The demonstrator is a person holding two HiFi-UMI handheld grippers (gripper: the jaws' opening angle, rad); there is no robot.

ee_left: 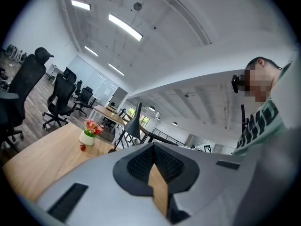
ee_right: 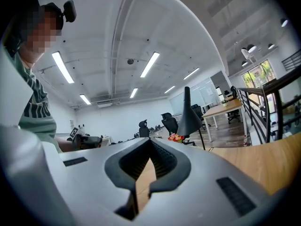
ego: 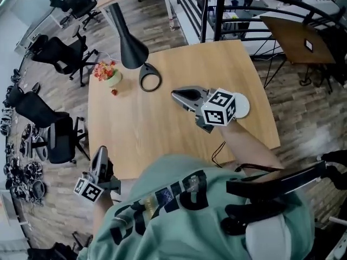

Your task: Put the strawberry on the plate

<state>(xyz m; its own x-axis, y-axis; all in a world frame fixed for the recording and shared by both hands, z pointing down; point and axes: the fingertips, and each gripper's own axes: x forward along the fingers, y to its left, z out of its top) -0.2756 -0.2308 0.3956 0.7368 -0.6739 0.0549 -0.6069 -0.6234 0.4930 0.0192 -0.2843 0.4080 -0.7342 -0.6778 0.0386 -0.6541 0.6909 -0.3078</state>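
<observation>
A small red strawberry [ego: 114, 92] lies on the wooden table [ego: 146, 129] at the far left, next to a white pot of flowers [ego: 110, 76]. The white plate [ego: 243, 105] sits near the table's right edge, partly hidden by my right gripper's marker cube. My right gripper [ego: 175, 95] hovers over the table's middle, pointing left, shut and empty. My left gripper [ego: 100, 151] is off the table's near left corner, shut and empty. In the left gripper view the strawberry [ee_left: 83, 147] shows far ahead of the left gripper [ee_left: 153, 146]. The right gripper [ee_right: 149, 142] points towards the flowers [ee_right: 176, 137].
A black desk lamp [ego: 129, 43] leans over the far side, its ring base [ego: 150, 80] right of the flower pot. Office chairs [ego: 59, 58] stand left of the table, a railing [ego: 255, 10] and another desk [ego: 298, 37] behind. A cable [ego: 218, 150] hangs at the near edge.
</observation>
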